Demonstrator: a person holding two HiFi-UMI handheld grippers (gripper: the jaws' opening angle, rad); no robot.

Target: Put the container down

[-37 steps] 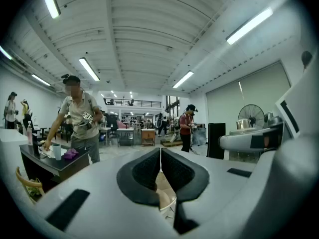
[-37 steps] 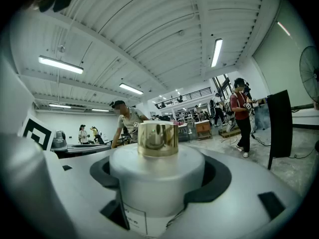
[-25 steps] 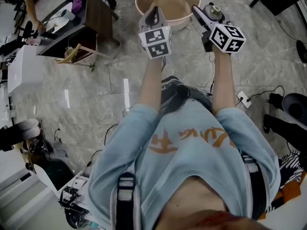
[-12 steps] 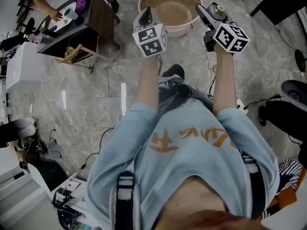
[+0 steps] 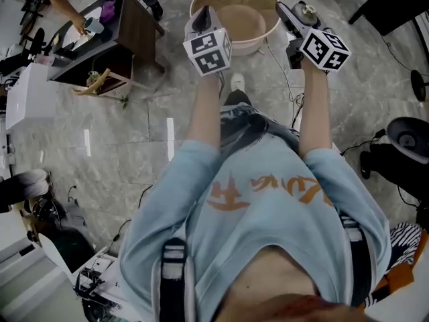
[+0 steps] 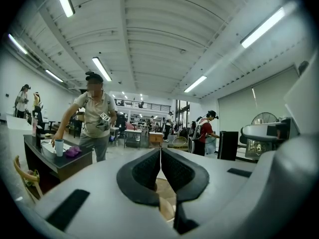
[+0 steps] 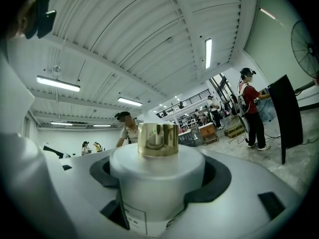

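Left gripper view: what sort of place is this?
Probably a big open workshop or lab hall: long ceiling lights, several people working at desks, and a large fan.

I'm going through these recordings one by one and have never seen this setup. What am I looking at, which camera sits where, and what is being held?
There is no robot here. A person in a light blue shirt holds a handheld gripper in each hand, and the cubes with square markers are part of the grippers. The head view looks steeply down from the person's head onto a stone floor. A round basin stands ahead on the floor and a dark table stands to the left. The other two pictures come from cameras riding on each gripper, looking along its jaws. The left gripper is shut with nothing between its jaws. The right gripper is shut on a white container with a gold cap. The container is held in the air, not yet put down.
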